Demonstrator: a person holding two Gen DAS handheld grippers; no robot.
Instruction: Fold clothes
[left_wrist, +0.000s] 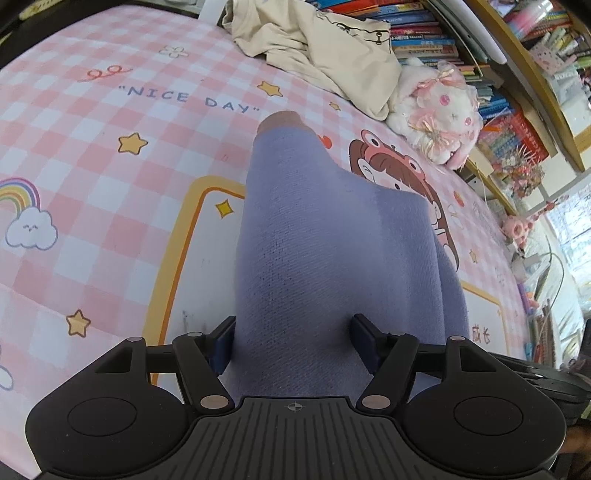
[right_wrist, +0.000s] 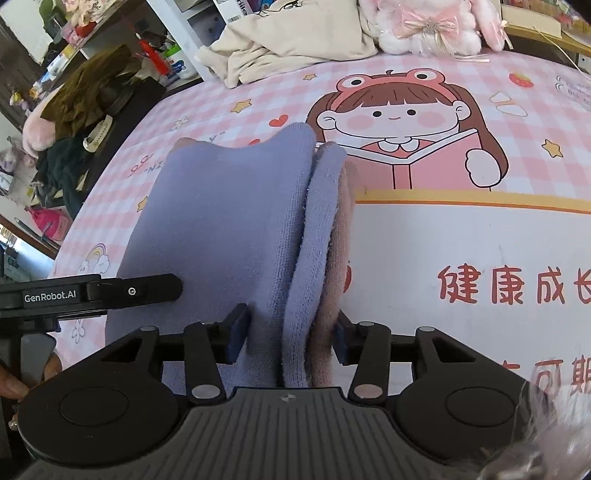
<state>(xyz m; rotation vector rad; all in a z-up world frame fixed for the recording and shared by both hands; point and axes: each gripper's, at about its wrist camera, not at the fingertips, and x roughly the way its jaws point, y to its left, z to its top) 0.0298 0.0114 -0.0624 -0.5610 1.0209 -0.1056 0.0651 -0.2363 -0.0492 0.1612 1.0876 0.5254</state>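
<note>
One lavender garment (right_wrist: 229, 221) with pink lining, folded into layers, held above the bed (left_wrist: 92, 155) with the pink checked sheet. Two grippers on it: left gripper (left_wrist: 293, 339) fingers pinching one bunched edge, right gripper (right_wrist: 291, 332) fingers pinching the stacked layers. Further back: one beige garment (left_wrist: 325, 44) crumpled, one plush toy (left_wrist: 439, 114) just beside it, a bookshelf (left_wrist: 517, 74) behind.

Bedsheet (left_wrist: 110, 122): pink check, printed stars, rainbow, "NICE DAY".
Plush rabbit (left_wrist: 436, 110): white with pink bows, at the bedsheet's far edge.
Bookshelf (left_wrist: 509, 74): just beyond the bedsheet, behind the rabbit (packed with books).
</note>
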